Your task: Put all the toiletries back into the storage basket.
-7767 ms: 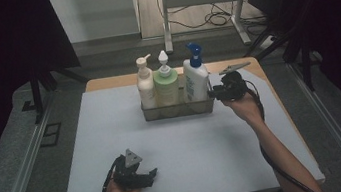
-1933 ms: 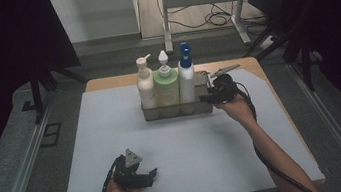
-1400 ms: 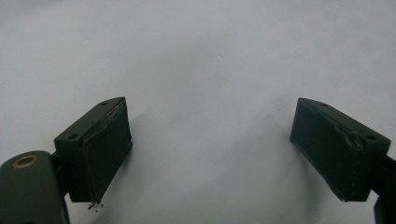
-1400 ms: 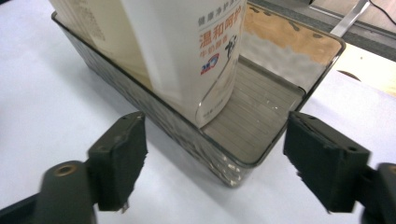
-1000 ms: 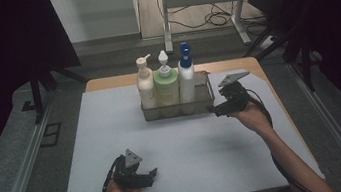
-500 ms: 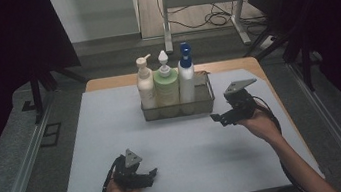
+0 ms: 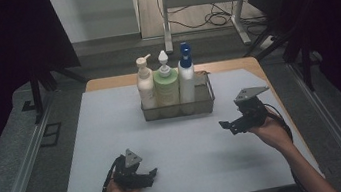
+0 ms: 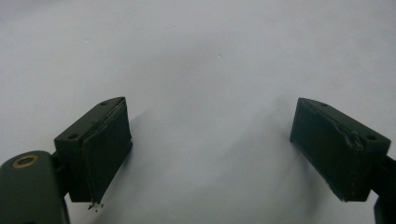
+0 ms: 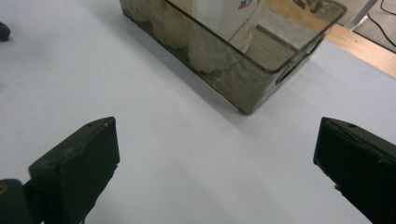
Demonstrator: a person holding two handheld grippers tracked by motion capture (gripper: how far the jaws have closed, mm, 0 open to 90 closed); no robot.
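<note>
A grey metal caddy (image 7: 206, 104) stands at the back middle of the white mat. It holds a cream pump bottle (image 7: 145, 85), a green pump bottle (image 7: 166, 86) and a white bottle with a blue cap (image 7: 187, 78). My right gripper (image 7: 228, 124) hovers to the right of and nearer than the caddy. Its jaws have just been opening and stand open with nothing between them. The right gripper view looks over the mat at the caddy (image 9: 243, 79). My left gripper (image 7: 150, 175) rests near the front edge, open and empty, with bare mat ahead of its pads (image 8: 105, 149).
The white mat (image 7: 112, 129) covers most of a wooden table (image 7: 235, 64). Dark curtains hang at both sides. A metal stand (image 7: 200, 1) and cables (image 7: 218, 17) lie on the floor beyond the table.
My right gripper has let go at the caddy and drawn back toward the front right of the mat, jaws wider. The blue-capped bottle stays in the caddy. The left hand has not moved.
</note>
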